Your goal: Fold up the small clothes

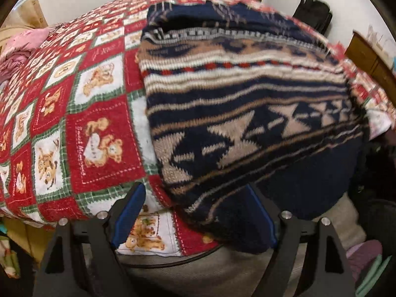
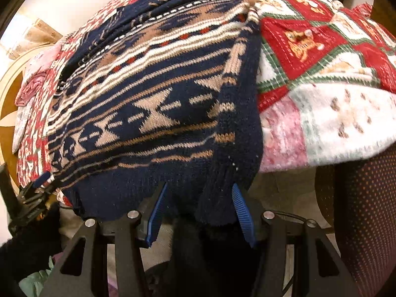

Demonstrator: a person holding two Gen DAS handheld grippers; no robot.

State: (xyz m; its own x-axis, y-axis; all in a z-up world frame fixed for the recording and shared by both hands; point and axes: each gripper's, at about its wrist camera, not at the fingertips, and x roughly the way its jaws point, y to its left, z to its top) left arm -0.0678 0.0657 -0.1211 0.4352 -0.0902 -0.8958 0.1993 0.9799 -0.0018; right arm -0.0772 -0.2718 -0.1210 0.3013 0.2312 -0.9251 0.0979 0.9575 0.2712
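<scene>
A navy knit sweater (image 1: pixel 247 113) with tan, white and red bands lies on a red teddy-bear patchwork blanket (image 1: pixel 74 113). Its near hem hangs over the table's front edge. My left gripper (image 1: pixel 198 210) is open at that edge, jaws wide apart, with the sweater's left hem corner draped between the blue pads. In the right wrist view the sweater (image 2: pixel 153 99) fills the middle on the blanket (image 2: pixel 309 57). My right gripper (image 2: pixel 198 210) is open, and a folded strip of the hem hangs between its pads. The left gripper (image 2: pixel 37 188) shows at the sweater's far corner.
Pink clothes (image 1: pixel 22 47) lie at the blanket's far left, also in the right wrist view (image 2: pixel 32 79). A dark dotted chair (image 2: pixel 366 210) stands at the right. A black bag (image 1: pixel 314 12) and a wooden cabinet (image 1: pixel 371 57) are behind the table. More clothes (image 1: pixel 366 255) lie on the floor.
</scene>
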